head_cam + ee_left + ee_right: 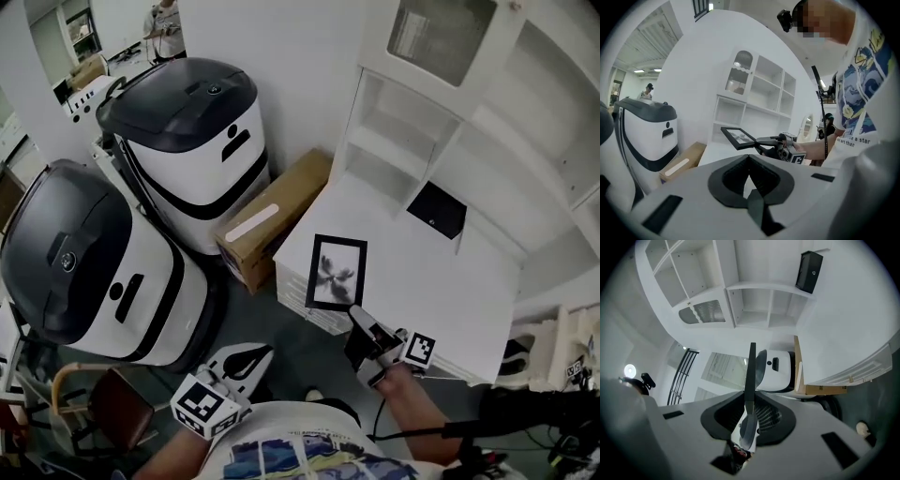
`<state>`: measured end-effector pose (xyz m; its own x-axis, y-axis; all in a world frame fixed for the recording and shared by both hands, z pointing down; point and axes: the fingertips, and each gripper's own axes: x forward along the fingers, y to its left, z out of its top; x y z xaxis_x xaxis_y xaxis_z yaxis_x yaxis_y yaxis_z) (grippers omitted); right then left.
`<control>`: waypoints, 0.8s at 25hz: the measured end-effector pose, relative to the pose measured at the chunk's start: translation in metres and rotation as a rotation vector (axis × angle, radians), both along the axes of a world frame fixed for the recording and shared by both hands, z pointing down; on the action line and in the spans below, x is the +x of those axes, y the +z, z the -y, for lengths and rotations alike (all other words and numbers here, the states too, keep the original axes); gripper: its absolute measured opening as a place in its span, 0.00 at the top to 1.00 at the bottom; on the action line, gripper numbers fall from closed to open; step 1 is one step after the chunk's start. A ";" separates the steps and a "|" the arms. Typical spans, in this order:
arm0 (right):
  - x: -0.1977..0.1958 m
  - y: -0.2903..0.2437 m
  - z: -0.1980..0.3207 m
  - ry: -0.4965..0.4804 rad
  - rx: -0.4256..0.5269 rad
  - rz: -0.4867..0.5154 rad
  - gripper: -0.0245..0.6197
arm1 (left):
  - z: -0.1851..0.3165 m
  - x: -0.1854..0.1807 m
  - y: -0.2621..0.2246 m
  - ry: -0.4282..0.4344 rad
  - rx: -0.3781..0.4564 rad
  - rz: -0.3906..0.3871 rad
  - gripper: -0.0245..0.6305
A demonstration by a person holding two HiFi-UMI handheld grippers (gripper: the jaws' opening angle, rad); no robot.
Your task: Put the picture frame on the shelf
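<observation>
Right tongs clamped on the near short edge of the picture frame. Held just clear of the white table, long axis running straight ahead of those tongs toward the shelf. Open cubbies beyond the frame's far edge; black box ahead and to the right. Left tongs closed on nothing, low and well behind, farther from the shelf. Probably calls for a forward reach by the right hand, with the frame tipped upright.

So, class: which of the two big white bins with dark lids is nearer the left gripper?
The lower-left bin in the head view, beside the left gripper. The farther bin stands back against the wall, by the cardboard box.
</observation>
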<state>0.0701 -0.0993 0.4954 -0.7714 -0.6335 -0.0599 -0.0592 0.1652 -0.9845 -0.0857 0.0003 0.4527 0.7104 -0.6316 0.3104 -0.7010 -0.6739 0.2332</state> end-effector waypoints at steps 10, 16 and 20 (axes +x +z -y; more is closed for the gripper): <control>-0.009 -0.024 0.114 0.334 0.027 -0.021 0.83 | 0.082 -0.078 -0.007 0.207 0.033 0.007 0.94; 0.024 -0.042 0.189 0.437 0.038 -0.047 0.83 | 0.123 -0.092 -0.008 0.156 0.033 -0.011 0.94; 0.047 -0.052 0.246 0.476 0.055 -0.078 0.83 | 0.152 -0.087 -0.016 0.129 0.047 0.000 0.94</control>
